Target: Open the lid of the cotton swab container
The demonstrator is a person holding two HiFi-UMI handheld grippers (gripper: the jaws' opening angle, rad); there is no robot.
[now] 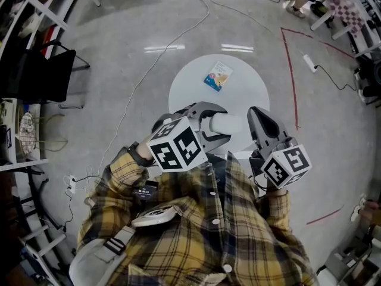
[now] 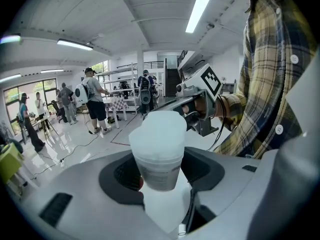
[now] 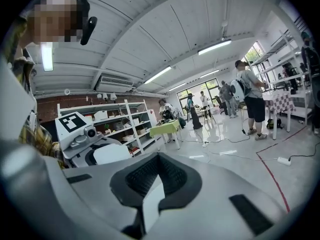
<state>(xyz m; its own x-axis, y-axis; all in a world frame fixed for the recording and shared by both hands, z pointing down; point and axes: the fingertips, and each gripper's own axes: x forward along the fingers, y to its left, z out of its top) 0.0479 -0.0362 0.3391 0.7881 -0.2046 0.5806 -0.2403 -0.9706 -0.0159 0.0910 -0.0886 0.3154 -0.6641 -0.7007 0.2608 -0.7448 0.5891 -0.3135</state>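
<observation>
The cotton swab container [image 1: 233,123] is a translucent white tub with a frosted lid. It lies sideways between the jaws of my left gripper [image 1: 225,123], held above the table. In the left gripper view the container [image 2: 159,151] fills the middle, its lid end pointing away, and the left gripper [image 2: 159,173] is shut on its body. My right gripper [image 1: 253,112] hangs just right of the lid end, jaws together and empty. In the right gripper view the right gripper [image 3: 156,184] is shut on nothing, and the held container [image 3: 111,154] shows off to the left.
A round white table [image 1: 253,91] stands below, with a blue-and-white packet [image 1: 218,75] on it. Red tape lines [image 1: 290,70], cables and a power strip [image 1: 309,63] lie on the floor. A black chair [image 1: 41,73] stands at the left. Several people stand farther off.
</observation>
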